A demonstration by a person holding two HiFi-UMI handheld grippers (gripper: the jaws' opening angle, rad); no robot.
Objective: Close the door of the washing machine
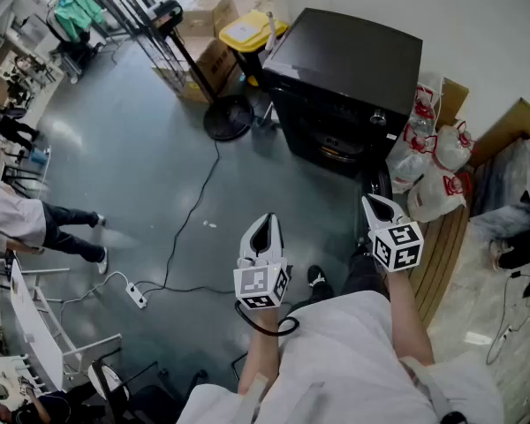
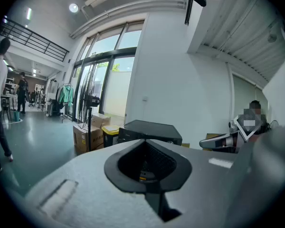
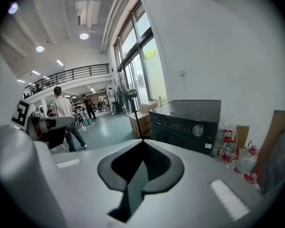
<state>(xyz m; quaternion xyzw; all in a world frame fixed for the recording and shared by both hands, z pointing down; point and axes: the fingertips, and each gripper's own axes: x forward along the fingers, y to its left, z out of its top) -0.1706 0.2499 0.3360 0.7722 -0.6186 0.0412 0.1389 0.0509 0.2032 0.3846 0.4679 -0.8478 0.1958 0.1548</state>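
Head view: the person stands back from the black washing machine, which sits ahead of both sets of fingertips and well apart from them. The left gripper and the right gripper are both held out over the floor, touching nothing. In the 2 gripper views each pair of fingers is pressed together with nothing between them, and the machine shows beyond the tips, upright against the wall.

A dark panel, probably the door, juts from the machine's front at its right corner, just past the right gripper's fingertips. It looks swung out toward the person, though seen edge-on this is not certain.

Judging from this, the task has hardly begun: no finger is on the door and it seems not yet shut. What is left is to bring a gripper, likely the right, up against the panel's outer face and push it round until it sits flush with the front.
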